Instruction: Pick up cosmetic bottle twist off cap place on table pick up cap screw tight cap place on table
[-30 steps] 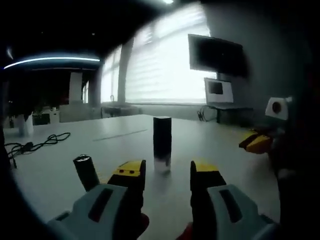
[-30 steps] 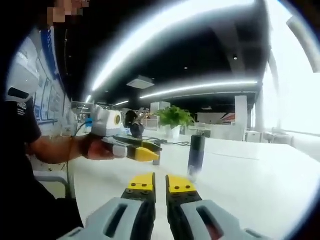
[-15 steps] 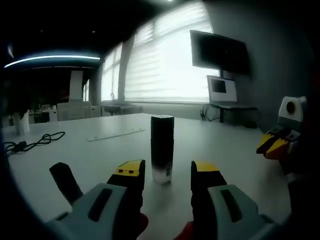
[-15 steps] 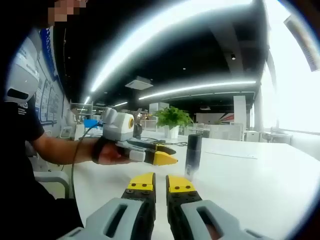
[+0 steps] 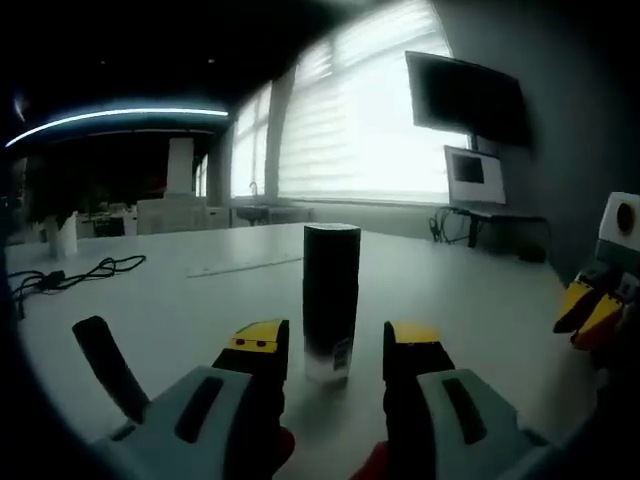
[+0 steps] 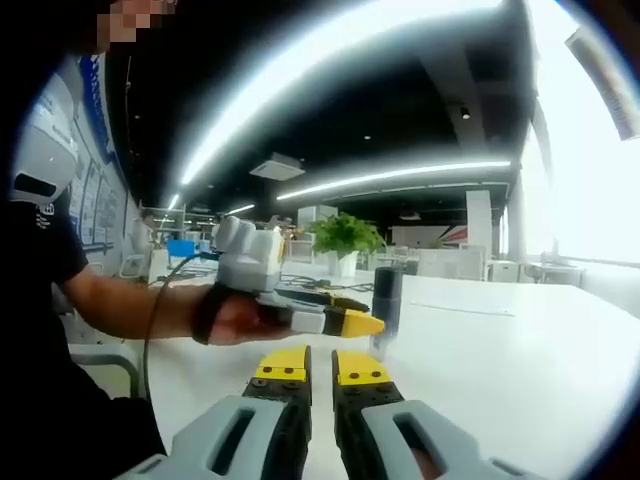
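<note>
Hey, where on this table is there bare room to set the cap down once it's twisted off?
The white table lies bare to the right of the cosmetic bottle, between it and the right gripper. Behind the bottle it is bare up to the thin strip. The far left is busier, with a black cable. A dark object stands beside the left gripper.

right gripper (image 6: 321, 366) low over the white table (image 6: 520, 370), jaws nearly together with nothing between. left gripper (image 6: 352, 318) comes in from the left, yellow tips just beside the upright dark bottle (image 6: 387, 309). plant (image 6: 346, 237) behind.
</note>
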